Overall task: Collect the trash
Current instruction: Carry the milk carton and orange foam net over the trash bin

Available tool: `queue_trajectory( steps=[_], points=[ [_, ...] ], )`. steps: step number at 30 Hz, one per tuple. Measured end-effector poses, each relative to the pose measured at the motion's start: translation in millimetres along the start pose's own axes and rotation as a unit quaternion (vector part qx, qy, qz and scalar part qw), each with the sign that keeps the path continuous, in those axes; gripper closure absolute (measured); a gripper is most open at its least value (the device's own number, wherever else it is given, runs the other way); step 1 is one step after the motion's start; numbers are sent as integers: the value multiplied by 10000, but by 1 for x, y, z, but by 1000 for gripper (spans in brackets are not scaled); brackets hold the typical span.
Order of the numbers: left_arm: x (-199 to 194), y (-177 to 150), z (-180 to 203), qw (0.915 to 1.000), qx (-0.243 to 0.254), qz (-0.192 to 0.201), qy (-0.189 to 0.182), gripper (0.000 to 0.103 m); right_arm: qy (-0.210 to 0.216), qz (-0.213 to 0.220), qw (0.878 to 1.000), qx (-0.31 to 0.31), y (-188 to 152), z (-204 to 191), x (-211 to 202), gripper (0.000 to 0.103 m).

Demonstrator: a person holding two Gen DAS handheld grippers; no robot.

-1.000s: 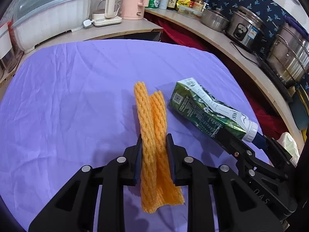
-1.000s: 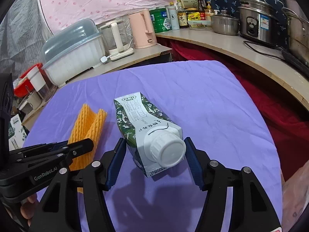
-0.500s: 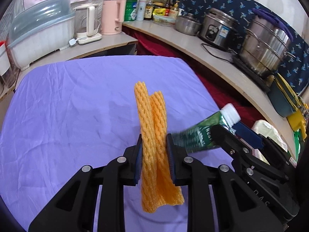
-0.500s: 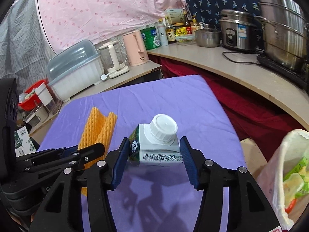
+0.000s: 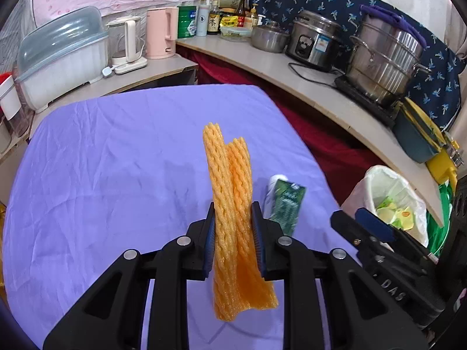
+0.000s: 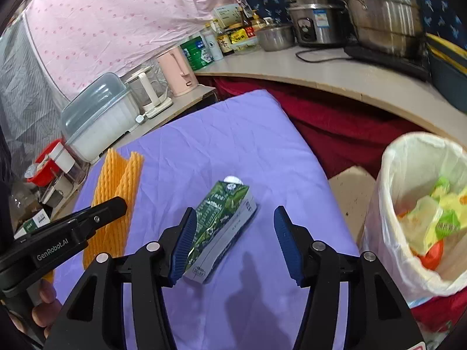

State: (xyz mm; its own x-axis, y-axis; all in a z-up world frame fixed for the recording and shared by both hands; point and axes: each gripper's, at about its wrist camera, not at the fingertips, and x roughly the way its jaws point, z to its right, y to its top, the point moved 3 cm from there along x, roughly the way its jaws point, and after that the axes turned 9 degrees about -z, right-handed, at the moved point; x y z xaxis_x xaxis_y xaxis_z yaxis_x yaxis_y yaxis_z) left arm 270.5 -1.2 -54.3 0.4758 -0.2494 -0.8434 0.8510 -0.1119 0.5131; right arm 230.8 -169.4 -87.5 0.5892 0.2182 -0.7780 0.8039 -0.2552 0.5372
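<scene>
My left gripper (image 5: pixel 233 218) is shut on an orange foam net sleeve (image 5: pixel 230 192), which stands up between the pads and hangs below them above the purple cloth (image 5: pixel 116 175). A green and white drink carton (image 6: pixel 221 221) lies tilted between the jaws of my right gripper (image 6: pixel 235 218), cap pointing away. The right jaws are opening: the carton leans on the left pad and a wide gap separates it from the right pad. Whether it rests on the cloth I cannot tell. In the left wrist view, the carton (image 5: pixel 284 204) shows beside the net.
A bin with a white liner (image 6: pixel 408 140) holding wrappers stands off the table's right edge, also in the left wrist view as the bin (image 5: pixel 376 172). Red cloth and a curved counter with pots (image 5: pixel 385 58), kettles and bottles run behind. A hand (image 6: pixel 43 303) holds the left gripper.
Both grippers have moved right, and the bin has come into view. The carton has swung round in the right jaws, cap now away, and the jaws have widened off it.
</scene>
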Motion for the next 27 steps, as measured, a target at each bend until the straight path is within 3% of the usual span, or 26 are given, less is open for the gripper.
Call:
queue_trajectory(
  steps=[7, 16, 27],
  points=[
    [13, -21, -36, 9992, -295, -202, 156, 81, 76, -180, 9996, 193, -23, -20, 22, 44],
    [14, -32, -88, 9970, -572, -255, 445, 81, -704, -163, 9968, 353, -36, -66, 63, 31],
    [11, -33, -131, 9948, -910, -219, 390, 81, -1327, -124, 9907, 257, -28, -93, 83, 24]
  ],
)
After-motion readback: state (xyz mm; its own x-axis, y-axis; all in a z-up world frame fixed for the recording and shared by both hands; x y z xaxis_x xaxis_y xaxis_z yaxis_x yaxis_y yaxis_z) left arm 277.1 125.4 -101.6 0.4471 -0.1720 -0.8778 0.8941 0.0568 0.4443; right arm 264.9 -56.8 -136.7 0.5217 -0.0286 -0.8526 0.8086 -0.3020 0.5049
